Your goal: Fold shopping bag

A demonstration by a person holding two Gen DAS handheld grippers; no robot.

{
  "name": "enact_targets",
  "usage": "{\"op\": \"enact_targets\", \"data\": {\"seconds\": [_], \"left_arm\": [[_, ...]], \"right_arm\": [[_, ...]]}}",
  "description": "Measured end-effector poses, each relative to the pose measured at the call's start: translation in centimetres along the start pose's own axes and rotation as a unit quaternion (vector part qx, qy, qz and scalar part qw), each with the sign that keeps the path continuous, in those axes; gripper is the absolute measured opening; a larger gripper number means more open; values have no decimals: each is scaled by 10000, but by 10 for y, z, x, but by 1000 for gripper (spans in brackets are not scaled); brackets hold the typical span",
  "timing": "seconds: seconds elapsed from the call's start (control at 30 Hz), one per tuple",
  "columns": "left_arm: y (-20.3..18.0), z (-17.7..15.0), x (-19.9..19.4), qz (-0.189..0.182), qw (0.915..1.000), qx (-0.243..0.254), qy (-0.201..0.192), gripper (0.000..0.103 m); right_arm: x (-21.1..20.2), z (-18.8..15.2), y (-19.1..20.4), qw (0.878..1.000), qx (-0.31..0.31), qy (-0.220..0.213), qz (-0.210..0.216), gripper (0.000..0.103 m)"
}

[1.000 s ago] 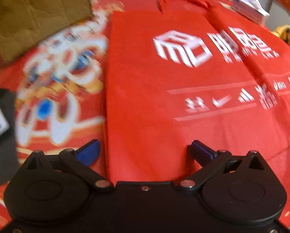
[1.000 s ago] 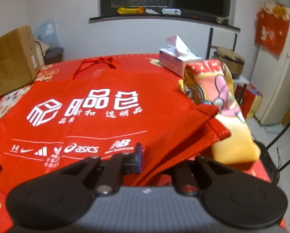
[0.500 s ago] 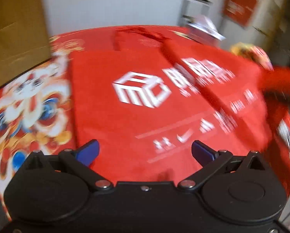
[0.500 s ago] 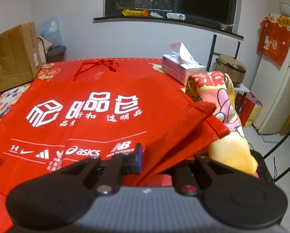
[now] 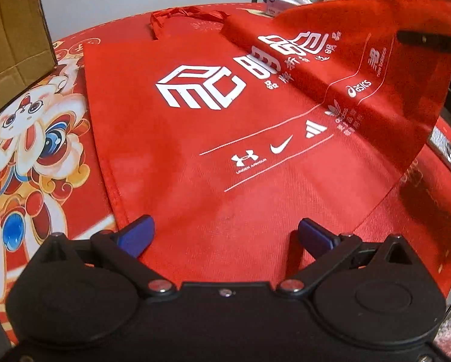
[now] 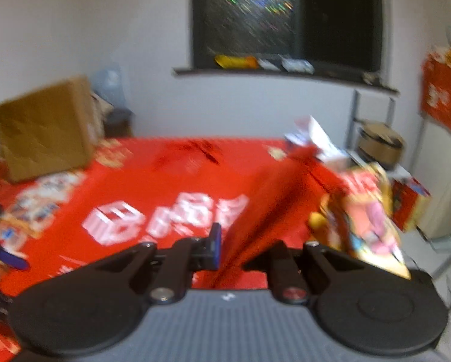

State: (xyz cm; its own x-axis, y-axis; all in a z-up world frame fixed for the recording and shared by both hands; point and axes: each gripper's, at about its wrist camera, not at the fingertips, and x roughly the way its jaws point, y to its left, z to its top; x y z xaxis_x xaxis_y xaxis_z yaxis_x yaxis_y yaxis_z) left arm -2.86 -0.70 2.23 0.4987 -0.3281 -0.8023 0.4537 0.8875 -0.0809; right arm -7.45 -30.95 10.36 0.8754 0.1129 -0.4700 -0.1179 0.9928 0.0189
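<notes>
Left wrist view showed the red shopping bag [image 5: 225, 138] lying flat on the patterned table [image 5: 38, 157], its right edge lifted; the left gripper [image 5: 225, 238] hung spread wide and empty above the near hem. It looked light, limp and non-slippery, best taken by edges or corners. Right wrist view, blurred, showed the right gripper [image 6: 243, 250] clamped on that raised edge. A tissue box [image 6: 316, 144] stood behind, tissue poking out.
</notes>
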Motion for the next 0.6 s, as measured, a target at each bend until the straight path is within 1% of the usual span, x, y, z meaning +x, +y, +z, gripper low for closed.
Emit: {"op": "enact_targets", "data": {"seconds": [0.1, 0.2, 0.3, 0.43, 0.53, 0.6], "left_arm": [[2, -2, -1, -56, 9999, -94, -118, 103], [7, -3, -3, -134, 9991, -307, -257, 103], [10, -2, -4, -205, 9981, -476, -328, 103], [13, -1, -5, -288, 9973, -565, -367, 103], [14, -2, -4, -327, 9971, -566, -382, 103], [14, -1, -4, -355, 9972, -547, -368, 103]], "right_arm": [[-1, 13, 23, 9978, -235, -250, 575, 12], [6, 20, 50, 9896, -651, -298, 1246, 12], [20, 17, 74, 9800, -1015, -125, 1705, 12], [37, 6, 98, 9624, -1315, 172, 2371, 12], [42, -1, 112, 9476, -1401, 422, 2841, 12], [50, -1, 118, 9409, -1352, 647, 3038, 12]]}}
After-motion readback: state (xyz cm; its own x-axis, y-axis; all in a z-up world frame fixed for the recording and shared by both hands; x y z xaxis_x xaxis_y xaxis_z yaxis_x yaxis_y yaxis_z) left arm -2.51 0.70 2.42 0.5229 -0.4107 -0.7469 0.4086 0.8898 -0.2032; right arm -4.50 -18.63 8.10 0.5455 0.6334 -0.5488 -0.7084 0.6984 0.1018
